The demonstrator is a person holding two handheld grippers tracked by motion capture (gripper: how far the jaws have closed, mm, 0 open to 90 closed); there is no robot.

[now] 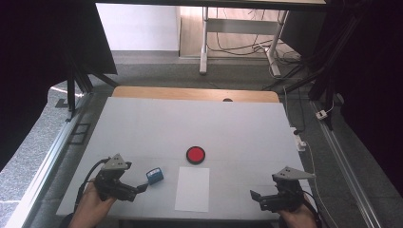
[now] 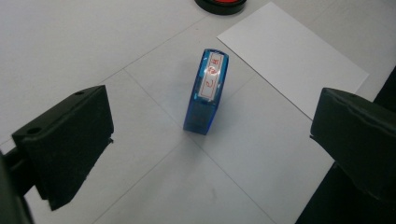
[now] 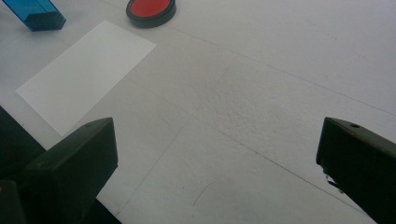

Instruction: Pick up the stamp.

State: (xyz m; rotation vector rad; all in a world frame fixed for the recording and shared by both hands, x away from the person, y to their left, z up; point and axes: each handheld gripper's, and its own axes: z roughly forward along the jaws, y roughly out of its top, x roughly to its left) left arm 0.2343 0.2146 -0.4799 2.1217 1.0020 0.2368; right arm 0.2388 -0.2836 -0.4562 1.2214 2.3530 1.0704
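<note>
A blue see-through stamp point(image 1: 154, 175) with a red-and-white label stands upright on the white table point(image 1: 190, 123); the left gripper view shows this stamp point(image 2: 207, 91) a short way ahead of my jaws. My left gripper point(image 1: 140, 188) is open, just left of the stamp and not touching it. A white sheet of paper point(image 1: 192, 188) lies right of the stamp, and a round red ink pad point(image 1: 195, 155) in a black case sits beyond it. My right gripper point(image 1: 254, 197) stands open near the front right edge with nothing between its jaws. The right gripper view shows the paper point(image 3: 86, 72), ink pad point(image 3: 151, 10) and stamp point(image 3: 33, 13).
The table's front edge runs just under both hands. A wooden strip point(image 1: 195, 93) borders the far edge. Metal rails point(image 1: 47, 156) flank the table, and cables point(image 1: 304, 137) lie on the floor at the right.
</note>
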